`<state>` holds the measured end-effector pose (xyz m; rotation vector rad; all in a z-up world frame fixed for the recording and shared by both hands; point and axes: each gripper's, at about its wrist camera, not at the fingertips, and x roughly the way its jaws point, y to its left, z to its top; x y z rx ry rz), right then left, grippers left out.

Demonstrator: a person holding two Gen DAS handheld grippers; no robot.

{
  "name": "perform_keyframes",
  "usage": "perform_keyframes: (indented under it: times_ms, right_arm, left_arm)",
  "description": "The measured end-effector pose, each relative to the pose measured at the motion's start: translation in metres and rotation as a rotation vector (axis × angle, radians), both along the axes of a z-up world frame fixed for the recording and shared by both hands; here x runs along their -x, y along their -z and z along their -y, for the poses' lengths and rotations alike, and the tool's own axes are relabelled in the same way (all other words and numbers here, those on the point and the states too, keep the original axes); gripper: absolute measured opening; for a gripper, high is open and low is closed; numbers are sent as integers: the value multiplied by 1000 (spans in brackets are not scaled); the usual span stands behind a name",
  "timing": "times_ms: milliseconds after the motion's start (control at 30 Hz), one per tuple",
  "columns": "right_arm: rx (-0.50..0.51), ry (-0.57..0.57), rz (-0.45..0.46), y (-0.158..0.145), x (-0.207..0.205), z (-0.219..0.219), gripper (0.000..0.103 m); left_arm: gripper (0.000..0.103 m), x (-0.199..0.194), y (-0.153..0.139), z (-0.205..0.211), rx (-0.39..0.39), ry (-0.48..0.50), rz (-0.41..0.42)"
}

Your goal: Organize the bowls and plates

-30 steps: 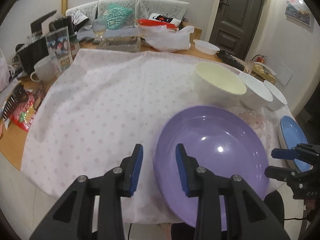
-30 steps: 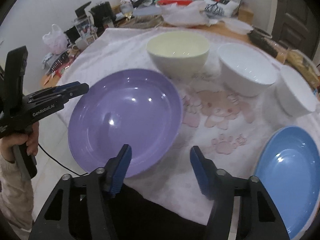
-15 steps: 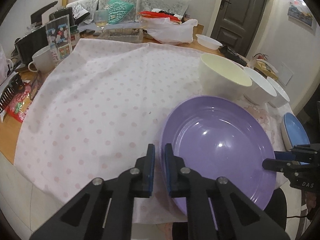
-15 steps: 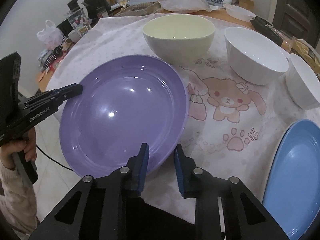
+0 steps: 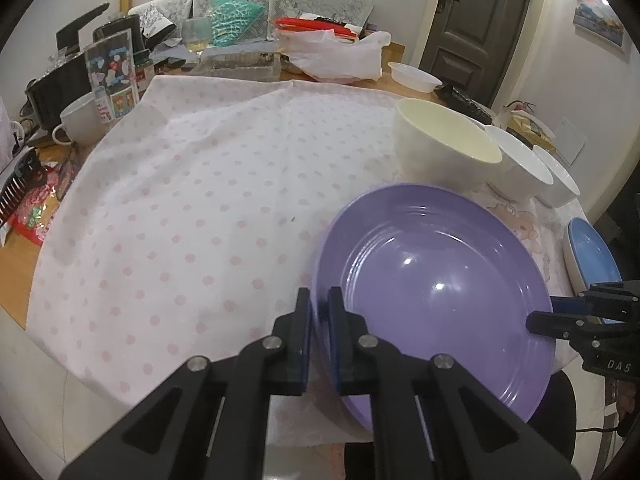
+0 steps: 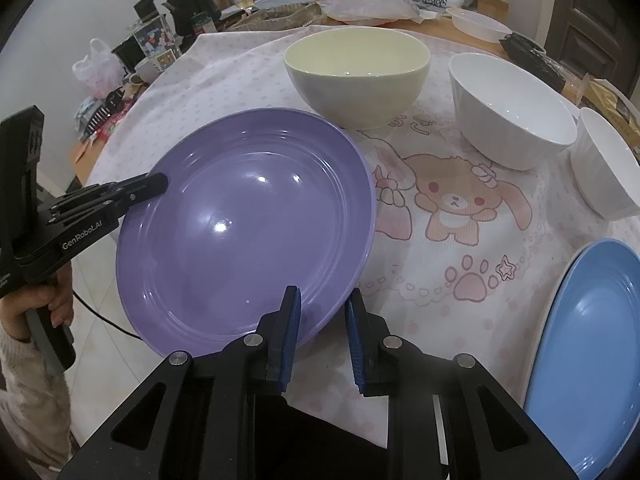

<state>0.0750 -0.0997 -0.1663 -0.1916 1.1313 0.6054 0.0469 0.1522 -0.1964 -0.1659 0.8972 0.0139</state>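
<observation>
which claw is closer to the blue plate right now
Right. The right claw sits at the purple plate's near rim, with the blue plate just off to its right. The left claw grips the purple plate's far-left rim, that whole plate between them.

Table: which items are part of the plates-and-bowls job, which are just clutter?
Job: purple plate, blue plate, cream bowl, two white bowls.
Clutter: mug, wine glass, plastic bag, shallow white dish.
</observation>
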Motion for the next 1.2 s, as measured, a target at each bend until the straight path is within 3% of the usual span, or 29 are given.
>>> perform_keyframes:
  times_ms: [767, 1200]
  right_arm:
    - [-42, 56, 55, -27, 15, 43, 17]
    - [-59, 144, 112, -46, 23, 102, 17]
  left_arm:
    - [6, 2, -39, 44, -37, 65, 55]
    - [6, -10, -66, 105, -63, 167, 85]
